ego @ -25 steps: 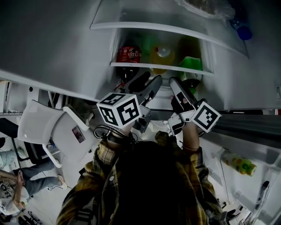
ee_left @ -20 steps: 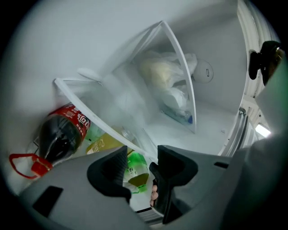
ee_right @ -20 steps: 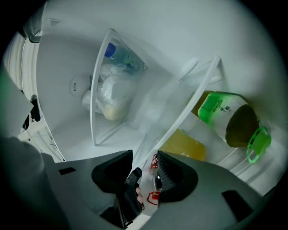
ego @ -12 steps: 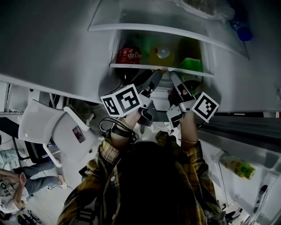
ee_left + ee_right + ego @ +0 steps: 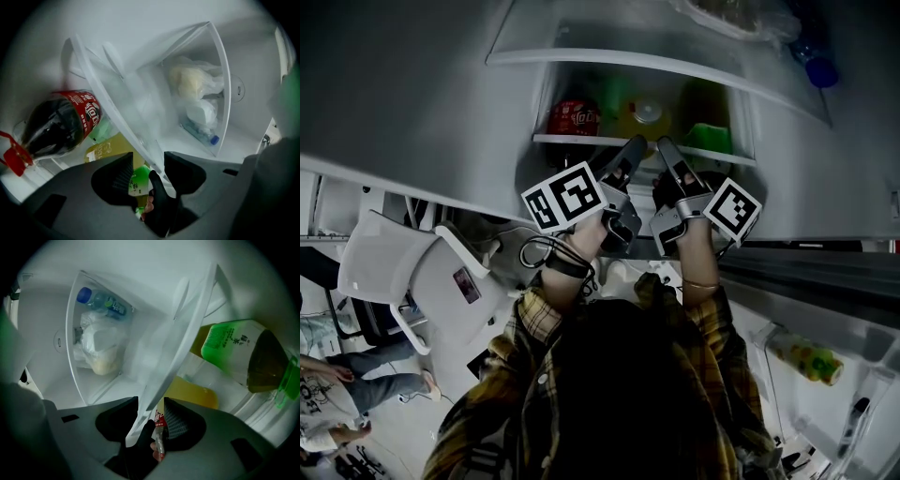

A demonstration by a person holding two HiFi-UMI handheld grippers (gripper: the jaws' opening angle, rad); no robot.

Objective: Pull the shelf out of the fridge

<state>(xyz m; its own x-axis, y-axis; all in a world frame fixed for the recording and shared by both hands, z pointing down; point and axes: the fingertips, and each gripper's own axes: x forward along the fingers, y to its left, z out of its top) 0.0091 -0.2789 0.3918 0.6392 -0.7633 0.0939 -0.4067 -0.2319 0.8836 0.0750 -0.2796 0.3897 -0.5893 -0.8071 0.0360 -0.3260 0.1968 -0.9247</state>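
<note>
Now that I've raised them, left hand-held gripper [image 5: 148,165] and right hand-held gripper [image 5: 151,414] straddle the shelf [image 5: 123,117] edge, unclenched, clamp-ready.

Head view: the middle of the shelf [image 5: 572,140] front edge is hidden behind the left gripper [image 5: 630,150] and right gripper [image 5: 661,150]; left gripper view: a green-labelled bottle [image 5: 139,182] sits mostly behind the fingers [image 5: 123,173]; bagged food [image 5: 190,79] too blurred to identify.

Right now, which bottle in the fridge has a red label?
The dark cola bottle, leftmost in the head view; the yellow bottle and green bottle have none.
</note>
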